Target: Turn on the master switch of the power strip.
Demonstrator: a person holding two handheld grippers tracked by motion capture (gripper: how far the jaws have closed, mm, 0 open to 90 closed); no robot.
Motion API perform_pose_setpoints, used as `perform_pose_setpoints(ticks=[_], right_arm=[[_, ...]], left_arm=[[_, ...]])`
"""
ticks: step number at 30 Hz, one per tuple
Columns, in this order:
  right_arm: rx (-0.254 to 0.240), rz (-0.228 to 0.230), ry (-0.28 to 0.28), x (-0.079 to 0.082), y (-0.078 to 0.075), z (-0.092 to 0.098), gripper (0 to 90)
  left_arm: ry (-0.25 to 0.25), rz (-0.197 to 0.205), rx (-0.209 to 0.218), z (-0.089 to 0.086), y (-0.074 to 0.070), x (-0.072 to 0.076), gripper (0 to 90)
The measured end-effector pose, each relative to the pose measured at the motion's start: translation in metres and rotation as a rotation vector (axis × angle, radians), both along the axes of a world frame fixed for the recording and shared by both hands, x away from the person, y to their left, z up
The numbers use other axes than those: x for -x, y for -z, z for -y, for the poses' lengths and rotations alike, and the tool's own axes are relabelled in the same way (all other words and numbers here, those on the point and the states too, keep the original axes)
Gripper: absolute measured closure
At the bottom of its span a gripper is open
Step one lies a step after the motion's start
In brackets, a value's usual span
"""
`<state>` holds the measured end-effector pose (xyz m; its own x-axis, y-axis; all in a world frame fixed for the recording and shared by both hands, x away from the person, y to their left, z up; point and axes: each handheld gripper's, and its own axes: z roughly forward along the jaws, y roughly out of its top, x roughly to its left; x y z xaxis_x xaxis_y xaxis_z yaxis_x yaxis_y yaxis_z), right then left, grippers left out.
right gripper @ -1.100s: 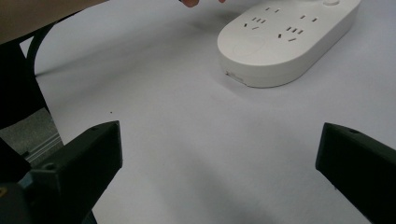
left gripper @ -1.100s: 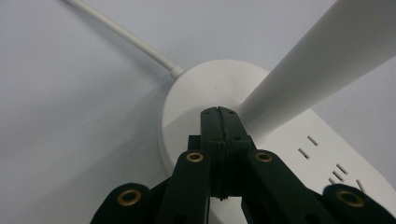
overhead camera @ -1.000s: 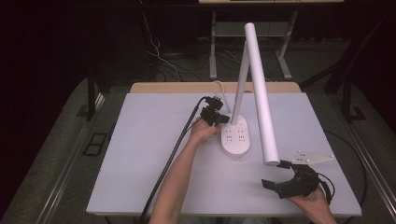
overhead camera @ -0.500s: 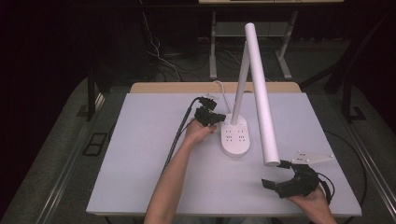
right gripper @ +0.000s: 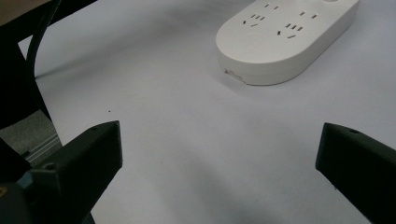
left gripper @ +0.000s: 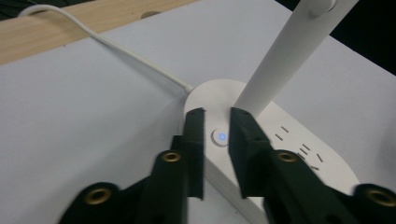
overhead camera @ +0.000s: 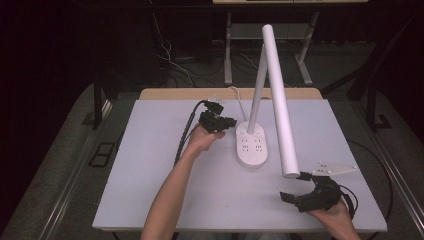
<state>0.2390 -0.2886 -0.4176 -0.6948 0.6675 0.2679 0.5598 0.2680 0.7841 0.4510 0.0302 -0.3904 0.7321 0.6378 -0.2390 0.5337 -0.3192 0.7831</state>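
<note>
Left tool (overhead camera: 226, 123) beside the lamp base (overhead camera: 251, 145) at mid worktop (overhead camera: 150, 165), jaws slightly parted after just opening, framing the lit power button (left gripper: 220, 136), nothing gripped; white lamp head (overhead camera: 278, 100) slanting down; right tool (overhead camera: 295, 187) spread wide, empty, near front edge

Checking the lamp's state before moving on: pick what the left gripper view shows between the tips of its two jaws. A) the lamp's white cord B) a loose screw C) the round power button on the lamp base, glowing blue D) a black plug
C: in the left gripper view the small round power button with its blue glow sits on the lamp base in the gap of the left gripper.
</note>
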Motion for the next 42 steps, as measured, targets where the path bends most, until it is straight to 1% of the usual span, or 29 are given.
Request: perform_pose_setpoints(ticks=[2, 4, 6, 9, 10, 11, 12, 15, 17, 18, 20, 26, 27, 30, 35, 38, 42], right_arm=[[-0.001, 0.0, 0.0, 0.0, 0.0, 0.0, 0.1], [0.0, 0.0, 0.001, 0.0, 0.0, 0.0, 0.1], [0.001, 0.0, 0.001, 0.0, 0.0, 0.0, 0.1], [-0.001, 0.002, 0.001, 0.0, 0.0, 0.0, 0.1], [-0.002, 0.002, 0.001, 0.0, 0.0, 0.0, 0.1], [-0.002, 0.0, 0.002, 0.0, 0.0, 0.0, 0.1], [0.0, 0.004, 0.001, 0.0, 0.0, 0.0, 0.1], [-0.001, 0.005, 0.0, 0.0, 0.0, 0.0, 0.1], [0.0, 0.006, 0.001, 0.0, 0.0, 0.0, 0.1], [0.001, 0.006, 0.001, 0.0, 0.0, 0.0, 0.1], [0.0, 0.002, 0.001, 0.0, 0.0, 0.0, 0.1], [-0.001, 0.002, 0.002, 0.0, 0.0, 0.0, 0.1], [-0.001, 0.0, 0.003, 0.0, 0.0, 0.0, 0.1], [0.0, 0.001, 0.003, 0.0, 0.0, 0.0, 0.1], [0.001, 0.001, 0.001, -0.001, 0.0, -0.001, 0.1], [0.001, 0.004, -0.002, -0.001, 0.0, -0.001, 0.1], [0.002, 0.0, -0.003, -0.001, 0.0, -0.002, 0.1]], left_arm=[[0.002, -0.012, 0.01, -0.004, -0.004, 0.002, 63.2], [0.004, -0.011, 0.02, -0.009, -0.008, 0.004, 55.7], [0.012, -0.017, 0.031, -0.015, -0.011, 0.006, 45.7], [0.039, -0.011, 0.018, -0.024, -0.016, 0.01, 29.1], [0.037, -0.01, 0.016, -0.026, -0.017, 0.011, 24.6], [0.044, -0.014, 0.016, -0.028, -0.017, 0.013, 19.5], [0.046, -0.028, 0.02, -0.03, -0.018, 0.015, 13.0], [0.045, -0.036, 0.028, -0.036, -0.019, 0.02, 1.1], [0.037, -0.033, 0.045, -0.042, -0.02, 0.024, 0.0], [0.037, -0.026, 0.039, -0.045, -0.021, 0.026, 0.0], [0.035, -0.026, 0.041, -0.051, -0.022, 0.03, 0.0], [0.022, -0.01, 0.045, -0.066, -0.024, 0.045, 0.0], [0.031, -0.007, 0.038, -0.068, -0.025, 0.047, 0.0], [0.034, -0.003, 0.031, -0.072, -0.023, 0.056, 0.0], [0.035, 0.001, 0.047, -0.079, -0.018, 0.071, 0.0], [0.038, 0.0, 0.042, -0.082, -0.016, 0.079, 0.0], [0.03, 0.01, 0.058, -0.089, -0.015, 0.09, 0.0]])
